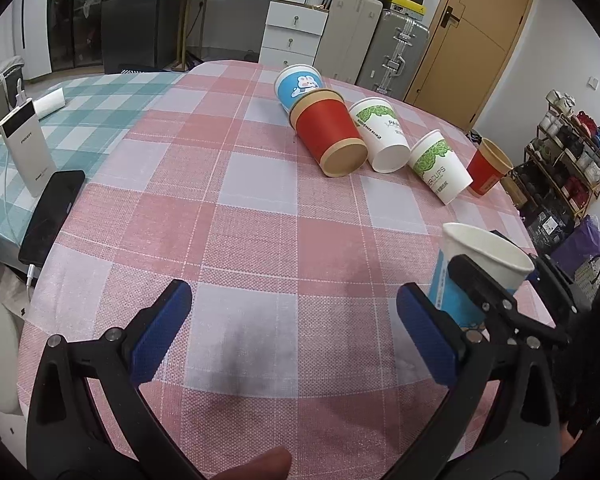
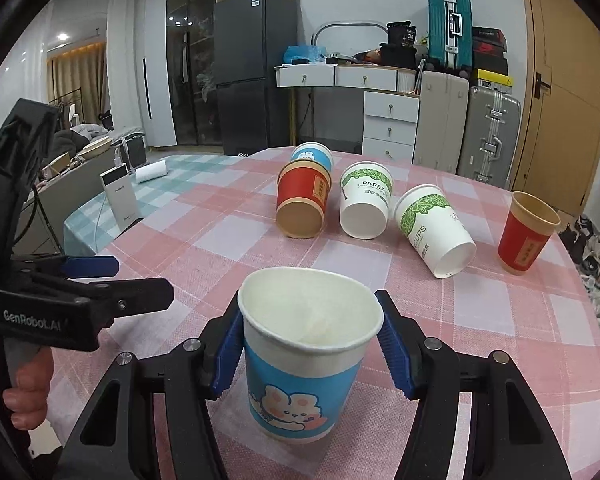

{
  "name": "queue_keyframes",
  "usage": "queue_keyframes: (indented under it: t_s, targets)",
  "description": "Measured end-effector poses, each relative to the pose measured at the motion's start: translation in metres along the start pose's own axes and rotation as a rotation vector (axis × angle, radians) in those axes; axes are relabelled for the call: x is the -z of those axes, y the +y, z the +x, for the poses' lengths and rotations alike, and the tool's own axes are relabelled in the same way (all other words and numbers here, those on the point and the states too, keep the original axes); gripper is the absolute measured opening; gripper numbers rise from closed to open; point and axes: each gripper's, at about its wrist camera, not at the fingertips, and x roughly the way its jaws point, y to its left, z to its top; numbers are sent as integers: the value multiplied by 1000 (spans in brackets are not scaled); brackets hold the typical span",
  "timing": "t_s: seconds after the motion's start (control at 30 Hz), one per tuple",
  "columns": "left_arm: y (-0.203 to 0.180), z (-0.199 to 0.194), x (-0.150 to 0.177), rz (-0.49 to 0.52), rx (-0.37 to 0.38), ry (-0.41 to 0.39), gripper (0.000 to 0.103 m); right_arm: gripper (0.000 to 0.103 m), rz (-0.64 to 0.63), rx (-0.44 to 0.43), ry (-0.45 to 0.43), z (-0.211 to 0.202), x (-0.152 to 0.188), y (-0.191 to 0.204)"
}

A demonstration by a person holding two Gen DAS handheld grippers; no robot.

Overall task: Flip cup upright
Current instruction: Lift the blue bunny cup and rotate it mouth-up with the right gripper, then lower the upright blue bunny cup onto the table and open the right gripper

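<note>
I have the blue cup [image 2: 304,356] upright between the pads of my right gripper [image 2: 310,346], low in the centre of the right wrist frame, mouth up and its base on or just above the tabletop [image 2: 204,240]; I cannot tell which. The pads press its sides just under the rim, so the grip looks closed on it. I judge this flip nearly done: what is left is to let go.

It is a paper cup, white inside, with a blue band and a cartoon rabbit; the rim looks slightly squeezed out of round.

My left gripper [image 1: 296,332] is open and holds nothing, low in its own frame.

Further up the frame lie a second blue cup [image 2: 312,156], a red cup [image 2: 302,206] and two green-leaf cups [image 2: 366,204] [image 2: 436,230], all on their sides. Another red cup [image 2: 526,234] stands upright at right.
</note>
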Motion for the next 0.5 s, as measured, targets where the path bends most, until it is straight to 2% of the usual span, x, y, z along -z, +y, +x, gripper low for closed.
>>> queue_keyframes:
  t_s: [0.5]
  targets:
    - [-14,-14,7,26,8,-11,102,63,1,-14,14,-24,21,7]
